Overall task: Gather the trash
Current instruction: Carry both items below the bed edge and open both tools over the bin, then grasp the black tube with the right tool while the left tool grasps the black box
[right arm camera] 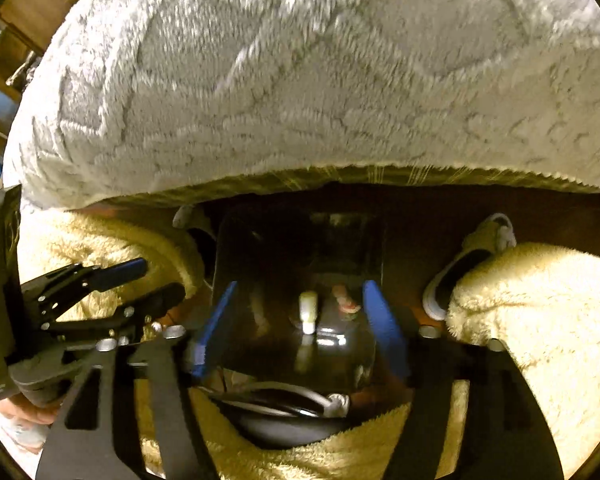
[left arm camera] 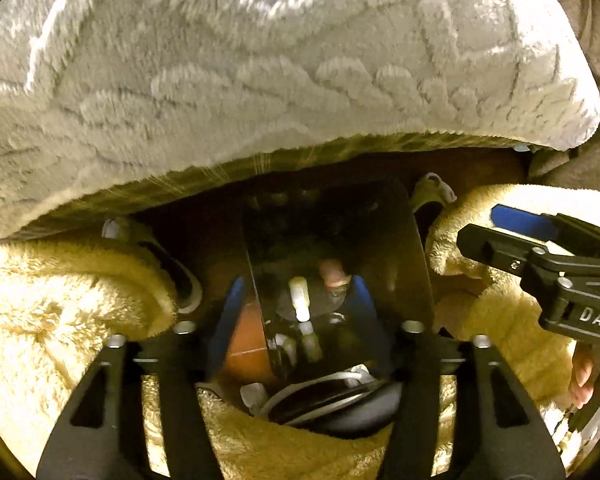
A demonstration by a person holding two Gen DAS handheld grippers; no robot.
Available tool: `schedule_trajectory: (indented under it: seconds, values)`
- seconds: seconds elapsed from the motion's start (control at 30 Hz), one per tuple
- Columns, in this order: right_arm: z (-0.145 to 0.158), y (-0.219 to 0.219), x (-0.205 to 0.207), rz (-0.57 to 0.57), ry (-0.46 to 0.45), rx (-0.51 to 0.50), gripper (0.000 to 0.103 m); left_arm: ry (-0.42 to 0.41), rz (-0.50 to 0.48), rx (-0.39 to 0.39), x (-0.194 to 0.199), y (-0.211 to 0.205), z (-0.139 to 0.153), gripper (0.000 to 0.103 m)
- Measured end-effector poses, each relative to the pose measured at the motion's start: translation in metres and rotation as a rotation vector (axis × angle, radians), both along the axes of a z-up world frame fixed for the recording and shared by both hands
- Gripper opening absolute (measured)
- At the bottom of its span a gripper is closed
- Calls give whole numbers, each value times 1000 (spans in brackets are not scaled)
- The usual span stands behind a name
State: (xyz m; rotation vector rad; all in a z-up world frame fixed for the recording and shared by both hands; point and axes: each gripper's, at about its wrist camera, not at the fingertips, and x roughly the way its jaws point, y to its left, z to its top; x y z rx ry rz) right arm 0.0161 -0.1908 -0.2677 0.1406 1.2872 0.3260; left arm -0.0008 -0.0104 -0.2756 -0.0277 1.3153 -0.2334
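The left claw (left arm camera: 300, 308) fills the bottom of its own view. Its two black arms are spread and its blue pads (left arm camera: 232, 312) stand apart, released, gripping nothing. It points steeply down into a dark, glossy bin (left arm camera: 340, 220). The right claw (right arm camera: 300, 328) hangs over the same bin, also released, with its blue pads (right arm camera: 384, 328) wide and empty.

Deep in the bin lies the trash. A small whitish tube (left arm camera: 298, 300) stands roughly on end, with a pinkish scrap (left arm camera: 332, 276) just beside it. Neither claw touches them. What the scrap is cannot be told in the dim light.

At the near edge of the bin sits a black rounded thing (left arm camera: 332, 400) with a white cord across it. It is too dark to identify.

The bin stands on an orange-brown floor (left arm camera: 246, 336), between a seated person's legs in cream fleece (left arm camera: 60, 300). A pale shoe (right arm camera: 472, 256) shows on each side of the bin.

Each claw appears at the edge of the other's view, and a hand (left arm camera: 584, 376) grips the right claw's handle.

Beyond the bin, a thick pale-grey blanket (left arm camera: 260, 80) with a raised pattern overhangs the floor and fills the top half of both views.
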Motion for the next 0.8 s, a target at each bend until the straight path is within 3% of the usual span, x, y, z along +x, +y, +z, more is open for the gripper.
schedule_trajectory:
  seconds: [0.1, 0.27, 0.53, 0.8]
  values:
    - [11, -3, 1, -15, -58, -34, 92, -34, 5, 20, -1, -1, 11, 79]
    - [46, -14, 4, -63, -185, -115, 99, -119, 19, 67, -1, 5, 34, 86]
    - [118, -26, 20, -82, -385, -113, 99, -299, 33, 76, 16, 18, 111, 87]
    - [158, -23, 61, -92, -494, -86, 99, -441, 46, 82, 55, 29, 174, 87]
